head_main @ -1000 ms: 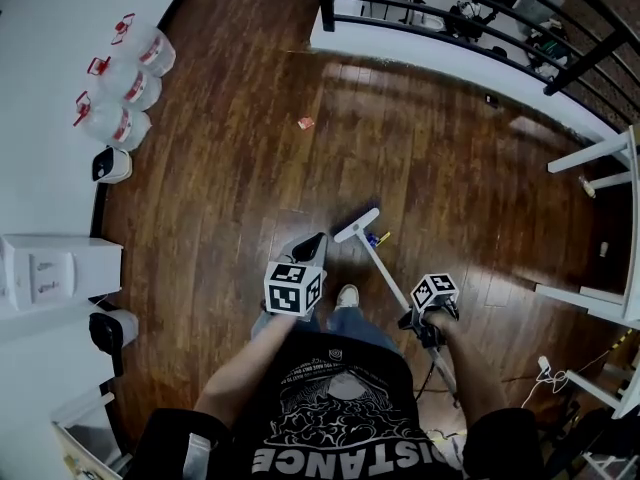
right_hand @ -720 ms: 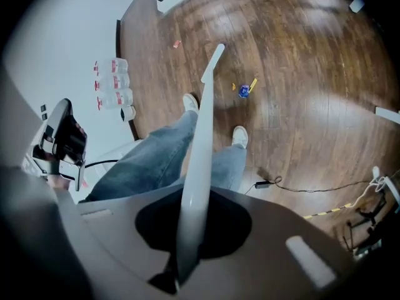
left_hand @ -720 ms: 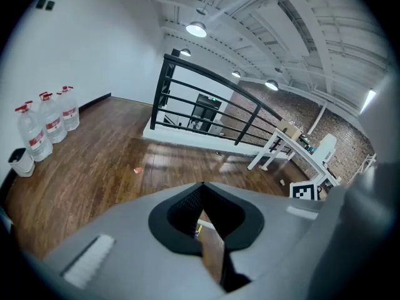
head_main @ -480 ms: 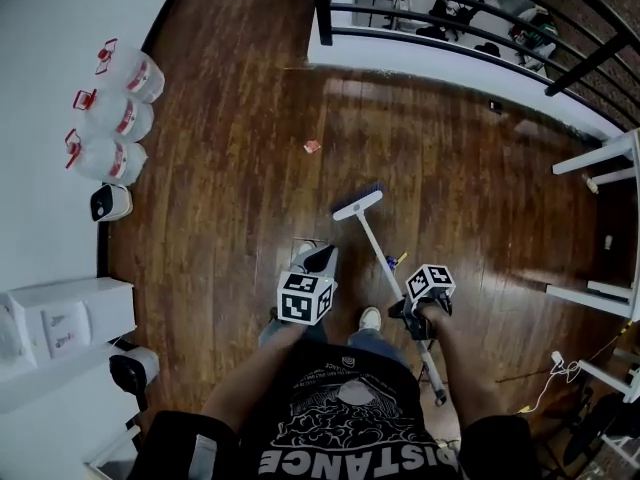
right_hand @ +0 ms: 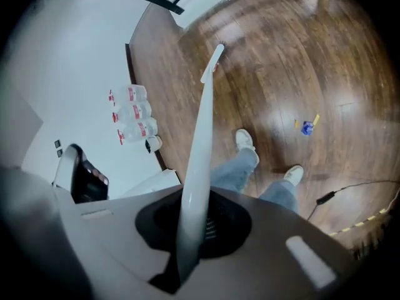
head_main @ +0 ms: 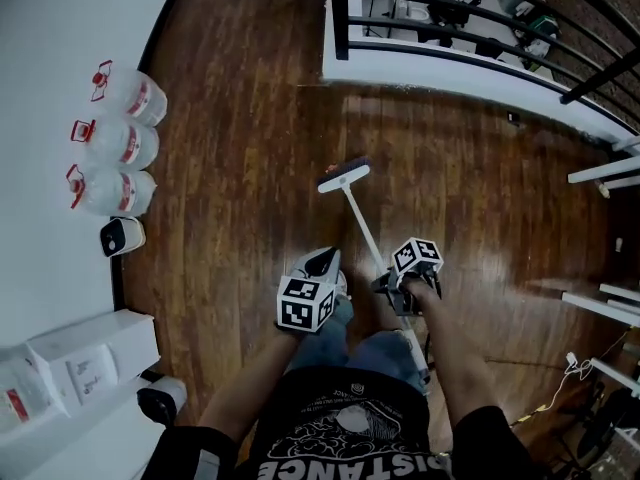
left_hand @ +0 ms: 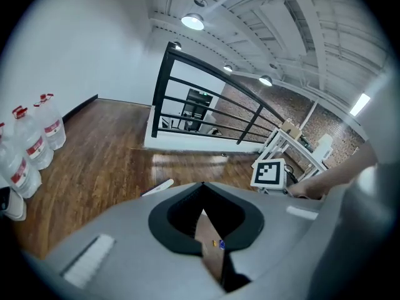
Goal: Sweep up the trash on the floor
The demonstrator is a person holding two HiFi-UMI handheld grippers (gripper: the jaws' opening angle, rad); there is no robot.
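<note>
Wood floor (head_main: 250, 98): broom (head_main: 364, 230), water jugs (head_main: 120, 143), railing (head_main: 450, 18)

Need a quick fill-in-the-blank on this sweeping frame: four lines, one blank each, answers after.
1. The right gripper has its jaws shut on the broom's white ____.
2. ____ water jugs stand in a row along the white wall.
3. The trash near the person's shoes is yellow and ____.
4. Past the broom head stands a black metal ____.
Answers: handle; three; blue; railing.
</note>
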